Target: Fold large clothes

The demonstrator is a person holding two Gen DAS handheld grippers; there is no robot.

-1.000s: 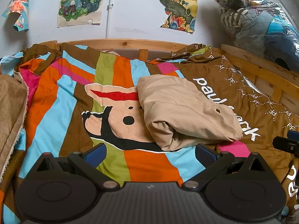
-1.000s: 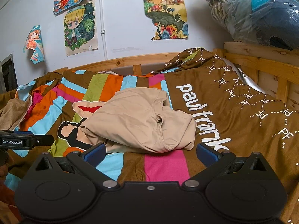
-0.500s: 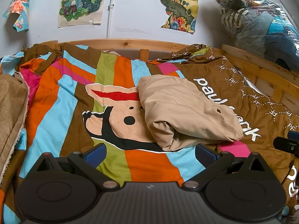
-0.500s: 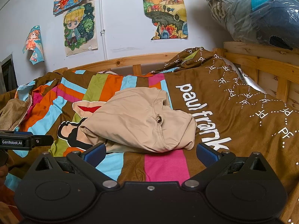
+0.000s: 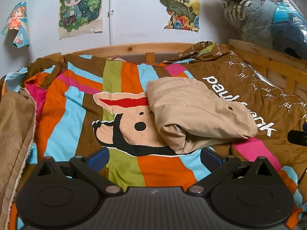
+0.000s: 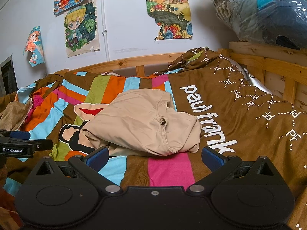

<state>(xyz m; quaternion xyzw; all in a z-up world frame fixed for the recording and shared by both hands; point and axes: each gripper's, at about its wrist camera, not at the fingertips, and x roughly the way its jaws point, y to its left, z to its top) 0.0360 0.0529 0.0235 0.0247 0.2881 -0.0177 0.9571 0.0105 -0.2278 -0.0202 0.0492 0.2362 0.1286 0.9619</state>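
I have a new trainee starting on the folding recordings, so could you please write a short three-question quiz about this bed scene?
1. True or false: the left gripper is shut on the beige garment.
2. What does the beige garment lie on? A) bare mattress B) striped cartoon duvet C) wooden floor
3. Fill in: the white lettering on the brown part of the duvet reads "paul ____".

Key:
1. False; both the left gripper and the right gripper are open and hold nothing.
2. B
3. frank
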